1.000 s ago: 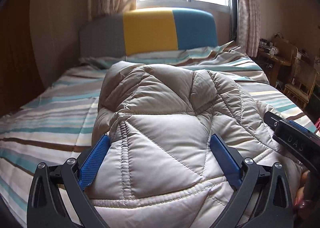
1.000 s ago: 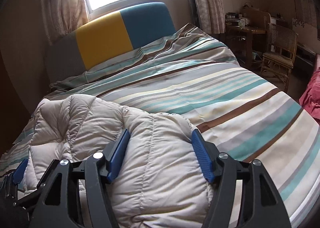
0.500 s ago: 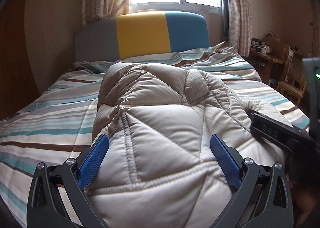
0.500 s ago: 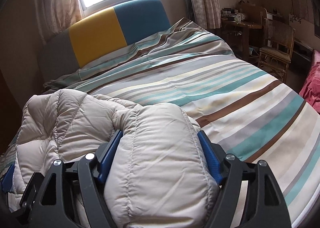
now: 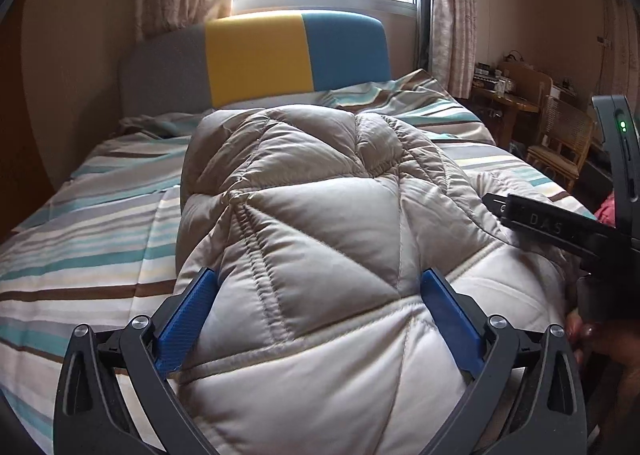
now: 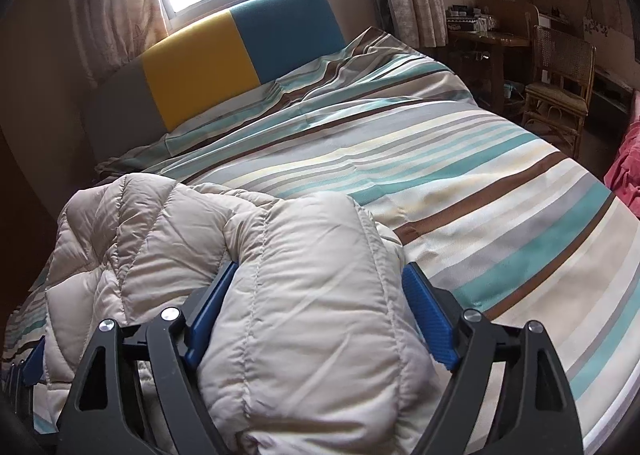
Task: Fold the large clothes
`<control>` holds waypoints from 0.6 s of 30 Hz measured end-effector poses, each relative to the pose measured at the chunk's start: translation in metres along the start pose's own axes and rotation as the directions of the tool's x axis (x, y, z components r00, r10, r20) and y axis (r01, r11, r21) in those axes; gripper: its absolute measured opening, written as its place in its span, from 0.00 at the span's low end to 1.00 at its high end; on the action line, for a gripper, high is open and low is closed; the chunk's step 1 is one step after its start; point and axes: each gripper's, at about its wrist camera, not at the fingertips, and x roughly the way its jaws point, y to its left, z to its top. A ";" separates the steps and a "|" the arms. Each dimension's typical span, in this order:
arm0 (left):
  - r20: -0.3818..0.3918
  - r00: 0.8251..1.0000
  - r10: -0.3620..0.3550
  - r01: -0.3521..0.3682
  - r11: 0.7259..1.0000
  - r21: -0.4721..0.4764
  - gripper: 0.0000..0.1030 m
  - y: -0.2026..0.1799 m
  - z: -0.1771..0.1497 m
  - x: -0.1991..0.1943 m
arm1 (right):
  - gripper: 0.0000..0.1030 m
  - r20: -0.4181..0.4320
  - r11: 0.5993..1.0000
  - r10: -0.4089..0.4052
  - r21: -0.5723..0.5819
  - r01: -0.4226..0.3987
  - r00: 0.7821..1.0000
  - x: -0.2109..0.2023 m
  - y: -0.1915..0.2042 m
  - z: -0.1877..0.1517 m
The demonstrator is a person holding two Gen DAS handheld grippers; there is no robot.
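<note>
A beige quilted puffer jacket (image 5: 320, 223) lies bunched on the striped bed. My left gripper (image 5: 320, 319) is low over its near end with jaws spread wide. The padding bulges up between the blue pads (image 5: 188, 319) without being pinched. My right gripper (image 6: 316, 315) straddles a folded, puffy part of the same jacket (image 6: 304, 295). Its jaws are opening, the fold is still between them, and the right pad (image 6: 428, 323) stands just off the fabric. The right gripper's black housing (image 5: 560, 227) shows at the right edge of the left wrist view.
The bed's striped cover (image 6: 460, 175) spreads wide to the right of the jacket. A grey, yellow and blue headboard (image 5: 256, 55) stands under the window. A wooden desk (image 6: 484, 43) and a cane chair (image 6: 560, 83) stand right of the bed. Pink cloth (image 6: 624, 167) shows far right.
The right gripper's jaws have spread wider around the jacket fold. The left view has swung slightly, and the right gripper's housing has shifted in it. The jacket stays on the bed.
</note>
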 end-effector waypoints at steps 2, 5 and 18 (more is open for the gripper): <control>-0.014 1.000 -0.028 0.028 0.999 -0.019 0.97 0.011 0.000 -0.007 | 0.83 -0.011 0.999 0.041 0.020 -0.041 0.999 -0.011 -0.007 -0.006; -0.028 0.998 -0.048 0.045 0.995 -0.086 0.97 0.032 -0.003 -0.016 | 0.87 -0.017 0.997 0.073 0.036 -0.072 0.997 -0.026 -0.014 -0.017; -0.109 0.961 -0.252 0.216 0.939 -0.268 0.97 0.091 -0.027 -0.023 | 0.89 -0.193 0.952 0.259 0.219 -0.216 0.946 -0.033 -0.050 -0.050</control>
